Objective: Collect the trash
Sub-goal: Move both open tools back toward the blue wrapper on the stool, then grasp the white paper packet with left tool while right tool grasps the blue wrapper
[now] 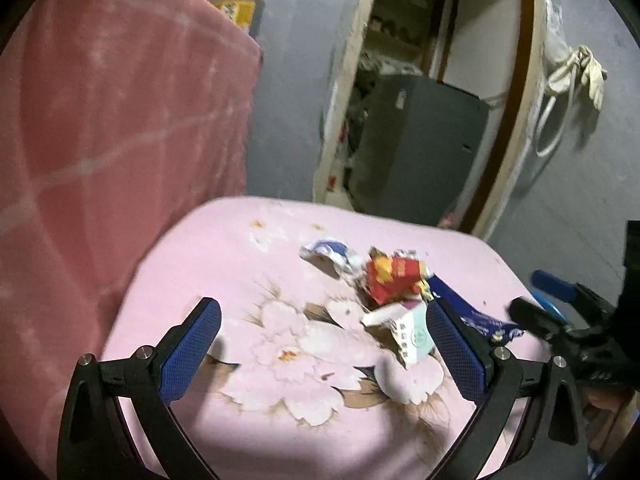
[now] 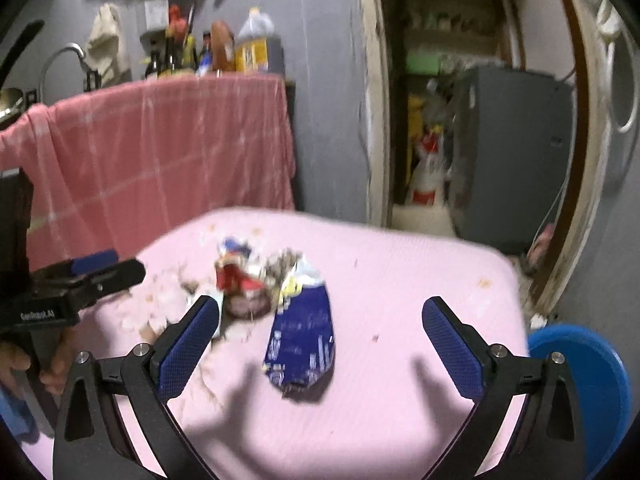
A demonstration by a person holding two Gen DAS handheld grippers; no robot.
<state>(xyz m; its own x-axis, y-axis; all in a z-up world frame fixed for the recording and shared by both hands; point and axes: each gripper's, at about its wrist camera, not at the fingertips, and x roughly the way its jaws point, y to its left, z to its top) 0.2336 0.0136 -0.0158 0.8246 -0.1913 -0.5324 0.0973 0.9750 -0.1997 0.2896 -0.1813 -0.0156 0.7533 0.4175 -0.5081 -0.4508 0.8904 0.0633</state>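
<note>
With both grippers' fingers spread and empty over the table, the blue wrapper looks light, crinkly, slippery — best pinched across its flat middle.

Trash lies clustered on the pink floral table: a crumpled red-and-yellow wrapper, a torn white carton just beside it, a crushed white-and-blue wrapper behind, and a flattened dark blue bag lying lengthwise, torn open.
</note>
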